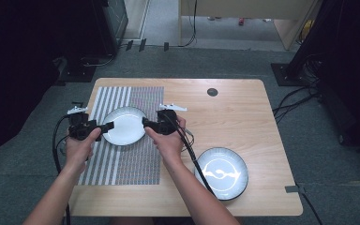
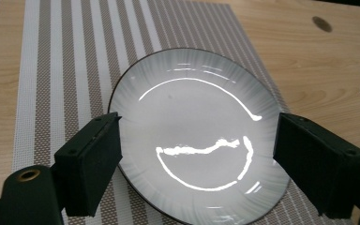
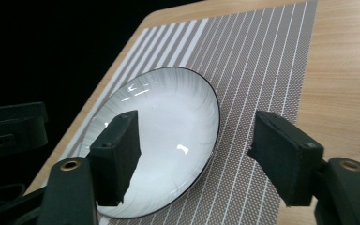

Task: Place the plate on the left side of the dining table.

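Wooden worktop (image 1: 243, 117) carries a striped placemat (image 1: 136, 161), and on it lies a white dark-rimmed plate (image 1: 125, 125), flat. Left gripper (image 1: 107, 127) and right gripper (image 1: 146, 123) flank its opposite edges, jaws spread, pads off the rim. Well apart, a second plate (image 1: 221, 173) sits near the front right corner.

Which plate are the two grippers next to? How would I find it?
Find the wooden table, then the striped placemat on its left side. The plate lies on that mat, between the left gripper and right gripper; the other plate sits on bare wood.
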Demonstrator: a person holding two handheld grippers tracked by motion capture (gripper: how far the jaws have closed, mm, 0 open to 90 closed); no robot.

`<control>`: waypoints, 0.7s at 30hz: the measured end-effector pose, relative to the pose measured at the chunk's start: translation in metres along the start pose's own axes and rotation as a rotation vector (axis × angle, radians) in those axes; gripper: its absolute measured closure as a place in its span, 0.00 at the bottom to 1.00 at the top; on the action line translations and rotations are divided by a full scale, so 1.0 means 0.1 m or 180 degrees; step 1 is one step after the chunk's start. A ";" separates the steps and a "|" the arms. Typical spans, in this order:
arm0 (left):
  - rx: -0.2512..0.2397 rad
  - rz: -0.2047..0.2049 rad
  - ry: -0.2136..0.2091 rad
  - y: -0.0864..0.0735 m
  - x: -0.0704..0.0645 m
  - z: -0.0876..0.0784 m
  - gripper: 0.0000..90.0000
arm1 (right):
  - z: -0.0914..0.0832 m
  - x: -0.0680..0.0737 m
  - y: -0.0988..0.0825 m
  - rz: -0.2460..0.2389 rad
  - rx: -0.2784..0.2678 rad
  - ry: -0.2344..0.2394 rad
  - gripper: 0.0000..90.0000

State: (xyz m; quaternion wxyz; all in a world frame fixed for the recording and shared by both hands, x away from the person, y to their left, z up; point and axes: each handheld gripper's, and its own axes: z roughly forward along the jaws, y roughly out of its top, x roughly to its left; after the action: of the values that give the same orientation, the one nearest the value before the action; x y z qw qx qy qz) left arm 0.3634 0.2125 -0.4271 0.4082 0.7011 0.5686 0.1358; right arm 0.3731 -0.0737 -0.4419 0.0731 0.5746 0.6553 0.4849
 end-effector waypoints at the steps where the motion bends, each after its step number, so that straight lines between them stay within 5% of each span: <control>1: -0.0035 0.0014 -0.0028 -0.01 -0.05 -0.04 0.15 | -0.05 0.00 0.01 -0.0029 0.0001 0.0005 0.34; 9: -0.0135 0.0172 -0.0164 -0.07 -0.29 -0.21 0.15 | -0.49 -0.05 0.02 -0.0173 -0.0125 0.0194 0.30; 21: -0.0200 0.0310 -0.0304 -0.28 -0.59 -0.41 0.15 | -0.99 -0.25 -0.06 -0.0249 -0.0242 0.0153 0.30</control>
State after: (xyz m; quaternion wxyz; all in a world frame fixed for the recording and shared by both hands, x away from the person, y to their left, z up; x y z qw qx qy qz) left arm 0.2990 0.1765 -0.4055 0.4495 0.7205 0.5092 0.1397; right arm 0.3128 -0.1478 -0.4067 0.0980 0.5335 0.6600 0.5198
